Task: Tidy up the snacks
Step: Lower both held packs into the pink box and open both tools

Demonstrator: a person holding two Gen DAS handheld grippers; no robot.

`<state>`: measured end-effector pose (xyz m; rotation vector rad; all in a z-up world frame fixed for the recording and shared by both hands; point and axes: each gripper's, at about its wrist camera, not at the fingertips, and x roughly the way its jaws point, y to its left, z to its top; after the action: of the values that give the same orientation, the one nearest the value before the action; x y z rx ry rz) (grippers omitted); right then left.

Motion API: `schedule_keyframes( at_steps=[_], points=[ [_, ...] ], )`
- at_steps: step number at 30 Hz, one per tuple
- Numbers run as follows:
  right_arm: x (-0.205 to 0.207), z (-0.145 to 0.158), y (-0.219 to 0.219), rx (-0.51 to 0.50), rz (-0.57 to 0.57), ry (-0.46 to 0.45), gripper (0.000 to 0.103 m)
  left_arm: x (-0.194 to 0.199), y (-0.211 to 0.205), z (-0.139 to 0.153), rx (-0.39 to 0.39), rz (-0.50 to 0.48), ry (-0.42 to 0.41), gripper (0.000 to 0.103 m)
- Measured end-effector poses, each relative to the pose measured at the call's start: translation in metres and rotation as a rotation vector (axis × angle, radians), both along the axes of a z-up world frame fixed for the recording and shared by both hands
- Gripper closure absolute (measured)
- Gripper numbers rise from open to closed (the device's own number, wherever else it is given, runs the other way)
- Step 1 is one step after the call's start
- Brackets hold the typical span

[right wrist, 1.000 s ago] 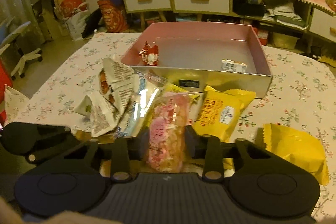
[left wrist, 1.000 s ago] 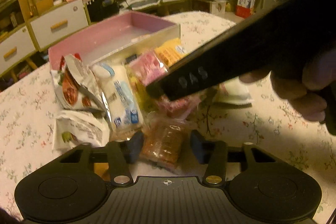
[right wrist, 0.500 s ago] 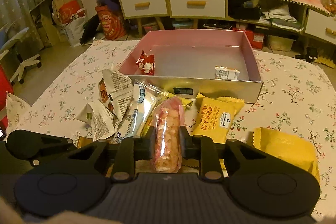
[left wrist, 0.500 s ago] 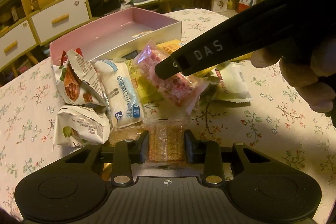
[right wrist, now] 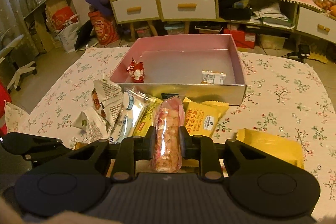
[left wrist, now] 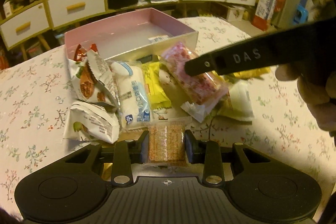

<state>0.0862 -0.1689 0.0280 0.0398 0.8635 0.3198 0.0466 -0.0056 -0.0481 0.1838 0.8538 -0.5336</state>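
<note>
Pink snack packet (right wrist: 167, 135) sits clamped inside the right claw (right wrist: 167, 141).

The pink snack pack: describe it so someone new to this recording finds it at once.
Start at the pink box on the floral tablecloth; a heap of snacks lies against its near wall. The pink snack pack stands among them, clamped in the right gripper. It alone is a clear wrapper showing pink and white chunks; its neighbours are opaque yellow or white.
</note>
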Motion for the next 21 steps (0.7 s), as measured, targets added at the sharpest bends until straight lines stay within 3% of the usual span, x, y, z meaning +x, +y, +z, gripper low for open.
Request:
schedule_keyframes(
  at_steps=[15,21],
  points=[
    [0.011,0.018,-0.018,0.031,-0.080,-0.051,0.082,0.015,0.011,0.041,-0.093,0.160,-0.046,0.071],
    [0.026,0.023,-0.023,0.037,-0.097,-0.069,0.082,0.035,0.006,0.050,-0.057,0.203,-0.077,0.071]
  ],
)
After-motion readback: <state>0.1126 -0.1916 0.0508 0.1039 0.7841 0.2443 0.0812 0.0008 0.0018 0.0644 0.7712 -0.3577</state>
